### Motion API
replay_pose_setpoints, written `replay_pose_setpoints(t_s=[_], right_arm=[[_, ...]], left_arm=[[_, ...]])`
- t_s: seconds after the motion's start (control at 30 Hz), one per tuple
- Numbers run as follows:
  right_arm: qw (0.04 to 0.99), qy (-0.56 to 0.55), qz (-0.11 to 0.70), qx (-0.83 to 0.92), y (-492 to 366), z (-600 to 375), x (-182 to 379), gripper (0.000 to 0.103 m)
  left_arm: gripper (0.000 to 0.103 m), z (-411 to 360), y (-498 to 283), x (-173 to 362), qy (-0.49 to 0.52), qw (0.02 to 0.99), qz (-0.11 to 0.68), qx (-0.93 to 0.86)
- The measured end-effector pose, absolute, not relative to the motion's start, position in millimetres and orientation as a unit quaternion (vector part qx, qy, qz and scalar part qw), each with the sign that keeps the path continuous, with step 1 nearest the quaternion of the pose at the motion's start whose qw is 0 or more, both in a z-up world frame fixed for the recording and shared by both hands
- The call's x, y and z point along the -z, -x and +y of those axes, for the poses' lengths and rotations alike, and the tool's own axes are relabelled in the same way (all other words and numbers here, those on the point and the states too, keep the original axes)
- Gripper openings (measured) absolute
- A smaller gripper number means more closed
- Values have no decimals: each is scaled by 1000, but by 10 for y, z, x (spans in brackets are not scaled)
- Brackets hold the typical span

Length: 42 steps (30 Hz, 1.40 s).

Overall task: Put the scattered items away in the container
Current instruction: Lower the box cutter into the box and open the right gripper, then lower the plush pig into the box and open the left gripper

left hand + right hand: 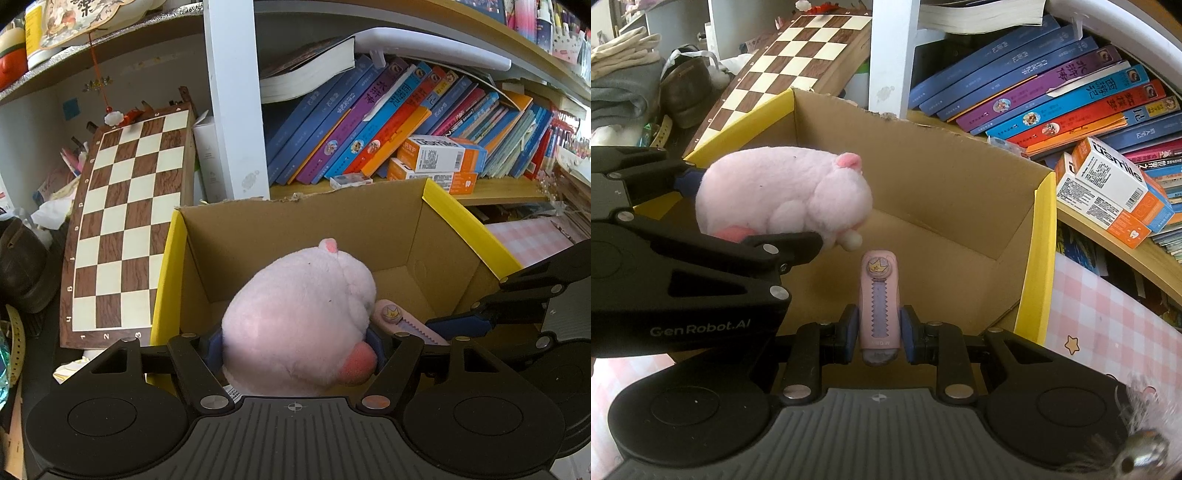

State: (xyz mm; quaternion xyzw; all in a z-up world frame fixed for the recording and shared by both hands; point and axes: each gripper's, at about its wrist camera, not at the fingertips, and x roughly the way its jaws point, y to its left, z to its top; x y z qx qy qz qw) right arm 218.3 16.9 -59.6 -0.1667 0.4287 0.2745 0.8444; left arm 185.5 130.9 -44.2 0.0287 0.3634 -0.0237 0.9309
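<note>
My left gripper (297, 345) is shut on a pink plush hamster (301, 317) and holds it above the open cardboard box (295, 229) with yellow edges. In the right wrist view the plush hamster (783, 195) hangs over the box's (942, 192) left half, held by the left gripper (738, 218). My right gripper (879, 332) is shut on a pink utility knife (878, 302) with a crown sticker, pointing into the box. That knife (400, 317) and the right gripper (454, 326) show at the lower right of the left wrist view.
A chessboard (125, 225) leans left of the box. A white post (236, 99) stands behind it. Slanted books (388, 118) and orange-white cartons (439, 158) fill the shelf behind. A pink checked cloth (1108, 332) covers the surface on the right. A brown shoe (22, 266) lies at far left.
</note>
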Motion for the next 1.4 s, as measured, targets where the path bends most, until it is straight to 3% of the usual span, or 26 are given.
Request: replay_pose_setpoints(t_s=[0.73, 1.07, 1.2, 1.4], right_arm=[[849, 169, 420, -275, -2143, 149, 531, 29], [852, 173, 413, -273, -2083, 130, 483, 32], [857, 170, 404, -269, -2058, 121, 434, 37], [865, 167, 394, -262, -1999, 77, 338, 39]], left_arm=[[73, 1308, -1859, 450, -28, 930, 366, 21], [78, 1318, -1854, 429, -29, 928, 372, 13], [85, 1332, -1817, 378, -28, 931, 364, 10], [85, 1330, -1735, 257, -30, 937, 348, 10]])
